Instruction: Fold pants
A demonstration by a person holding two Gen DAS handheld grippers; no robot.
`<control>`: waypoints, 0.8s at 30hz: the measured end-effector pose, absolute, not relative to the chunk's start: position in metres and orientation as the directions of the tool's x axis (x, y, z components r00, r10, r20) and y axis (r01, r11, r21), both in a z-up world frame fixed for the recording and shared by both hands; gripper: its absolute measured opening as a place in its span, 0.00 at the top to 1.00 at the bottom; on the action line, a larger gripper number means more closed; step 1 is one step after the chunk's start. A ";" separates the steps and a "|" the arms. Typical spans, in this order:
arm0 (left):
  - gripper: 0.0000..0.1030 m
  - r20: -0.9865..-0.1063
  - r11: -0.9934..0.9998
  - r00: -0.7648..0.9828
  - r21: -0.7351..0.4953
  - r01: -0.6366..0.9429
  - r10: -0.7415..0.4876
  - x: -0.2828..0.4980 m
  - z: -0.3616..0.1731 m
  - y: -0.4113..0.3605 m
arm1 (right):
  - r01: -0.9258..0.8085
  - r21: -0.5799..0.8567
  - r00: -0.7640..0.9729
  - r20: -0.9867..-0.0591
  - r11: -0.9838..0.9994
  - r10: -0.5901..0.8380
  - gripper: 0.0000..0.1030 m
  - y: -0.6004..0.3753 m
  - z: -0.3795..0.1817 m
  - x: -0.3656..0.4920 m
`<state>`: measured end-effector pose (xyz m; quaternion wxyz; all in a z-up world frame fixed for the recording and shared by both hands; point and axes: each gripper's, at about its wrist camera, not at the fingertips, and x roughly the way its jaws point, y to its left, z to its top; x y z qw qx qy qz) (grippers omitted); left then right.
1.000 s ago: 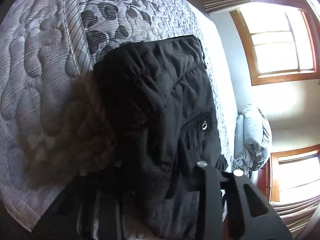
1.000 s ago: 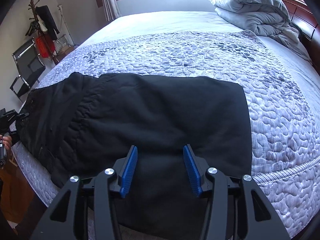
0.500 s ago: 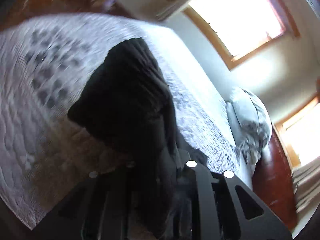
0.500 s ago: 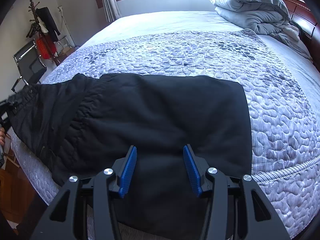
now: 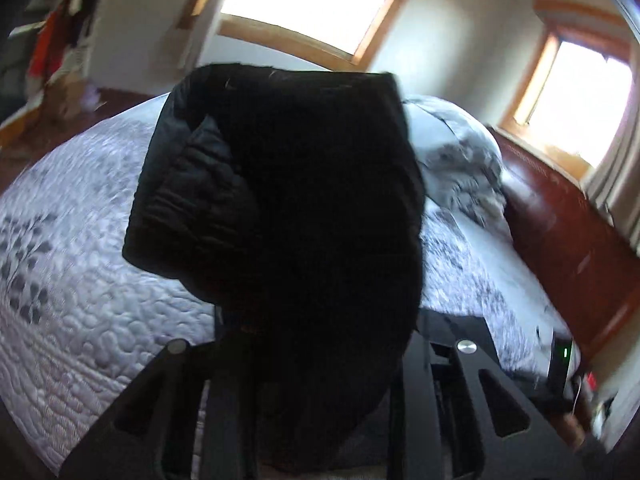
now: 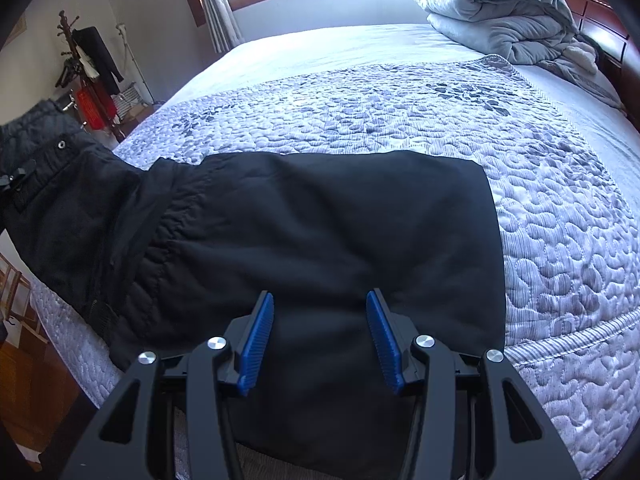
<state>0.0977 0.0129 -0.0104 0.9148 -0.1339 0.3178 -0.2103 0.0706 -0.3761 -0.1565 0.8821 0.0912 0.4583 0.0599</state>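
Left gripper [image 5: 316,360] grasps the black pants [image 6: 320,232] — waist end raised at frame left; its fingers just widened slightly. Right gripper [image 6: 320,340] released — hovering over the bed [image 6: 560,220].

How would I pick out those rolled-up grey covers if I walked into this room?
Start at the big bed, then look to its far right corner beside the dark wooden headboard. The bundled grey duvet is heaped there on the plain sheet. Unlike the flat pebble-stitched quilt and the black pants spread on it, it is plump and piled high.
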 end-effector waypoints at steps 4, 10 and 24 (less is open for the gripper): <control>0.74 -0.552 0.867 0.669 -0.304 0.394 -0.498 0.088 -0.014 -0.019 | -0.016 0.239 0.579 -0.789 0.971 0.204 0.52 -0.380 -0.157 0.070; 0.70 -0.616 0.834 0.591 -0.218 0.508 -0.521 0.079 -0.033 -0.074 | -0.006 0.256 0.586 -0.783 0.967 0.210 0.52 -0.385 -0.156 0.068; 0.18 -0.763 0.766 0.458 -0.074 0.639 -0.456 0.065 -0.101 -0.123 | 0.012 0.306 0.593 -0.769 0.952 0.239 0.46 -0.396 -0.155 0.065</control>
